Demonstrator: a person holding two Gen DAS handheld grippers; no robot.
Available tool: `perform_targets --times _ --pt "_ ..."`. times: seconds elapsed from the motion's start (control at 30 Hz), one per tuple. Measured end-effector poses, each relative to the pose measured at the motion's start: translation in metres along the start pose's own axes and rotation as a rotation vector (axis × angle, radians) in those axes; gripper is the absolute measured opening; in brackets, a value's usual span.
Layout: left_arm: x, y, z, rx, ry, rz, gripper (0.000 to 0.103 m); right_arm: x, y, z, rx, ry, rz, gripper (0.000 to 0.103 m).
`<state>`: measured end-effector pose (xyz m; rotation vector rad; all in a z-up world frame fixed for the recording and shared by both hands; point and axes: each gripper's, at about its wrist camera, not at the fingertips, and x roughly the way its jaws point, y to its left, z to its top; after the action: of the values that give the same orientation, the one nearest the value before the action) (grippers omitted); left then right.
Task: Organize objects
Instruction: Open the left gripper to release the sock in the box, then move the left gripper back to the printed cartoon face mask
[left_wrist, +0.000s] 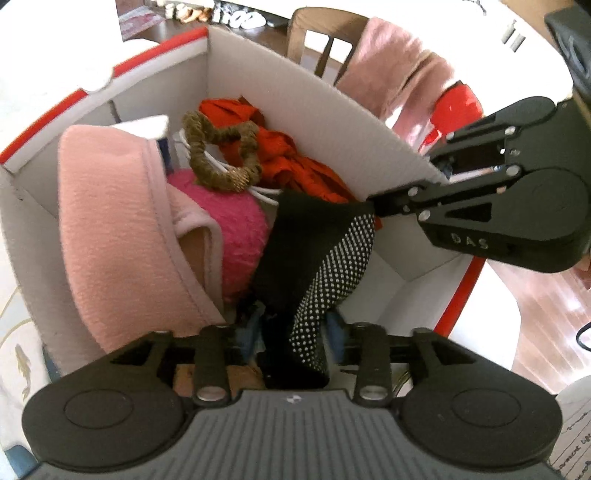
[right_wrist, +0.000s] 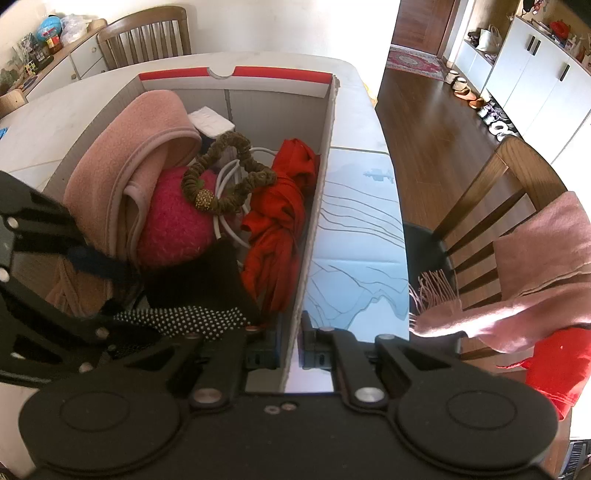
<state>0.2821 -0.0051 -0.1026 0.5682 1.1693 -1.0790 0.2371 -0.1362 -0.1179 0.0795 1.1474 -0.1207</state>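
A white cardboard box (left_wrist: 295, 92) with red trim stands on the table. It holds a folded pink towel (left_wrist: 110, 221), a magenta fuzzy ball (left_wrist: 236, 225), a brown scrunchie (left_wrist: 218, 155), a red cloth (left_wrist: 295, 162) and a white cable (left_wrist: 266, 194). A black sock (left_wrist: 321, 251) with white grip dots lies draped over the pile. Its lower end passes between the fingers of my left gripper (left_wrist: 293, 328), which stands open around it. My right gripper (right_wrist: 290, 347) is shut on the box's right wall (right_wrist: 325, 122), one finger inside and one outside.
A light blue mat (right_wrist: 354, 229) covers the table right of the box. Beyond the table edge stands a wooden chair (right_wrist: 491, 206) with a pink scarf (right_wrist: 535, 288) and a red garment (right_wrist: 554, 362) over it. Another chair (right_wrist: 147, 37) is behind the table.
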Motion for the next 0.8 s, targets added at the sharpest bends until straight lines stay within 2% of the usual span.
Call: perform_targets --times 0.07,0.43,0.8 --pt "-0.008 0.003 -0.002 -0.017 -0.034 -0.007 0.068 0.0 0.0 0.0 0.001 0.0 0.0 0.008" --pt "-0.067 0.001 -0.011 -0.062 -0.202 -0.045 0.069 -0.001 0.001 0.0 -0.002 0.001 -0.002 0.008" --pt "-0.121 0.007 -0.043 -0.136 -0.357 0.005 0.069 -0.002 0.002 0.0 -0.007 0.005 -0.007 0.008"
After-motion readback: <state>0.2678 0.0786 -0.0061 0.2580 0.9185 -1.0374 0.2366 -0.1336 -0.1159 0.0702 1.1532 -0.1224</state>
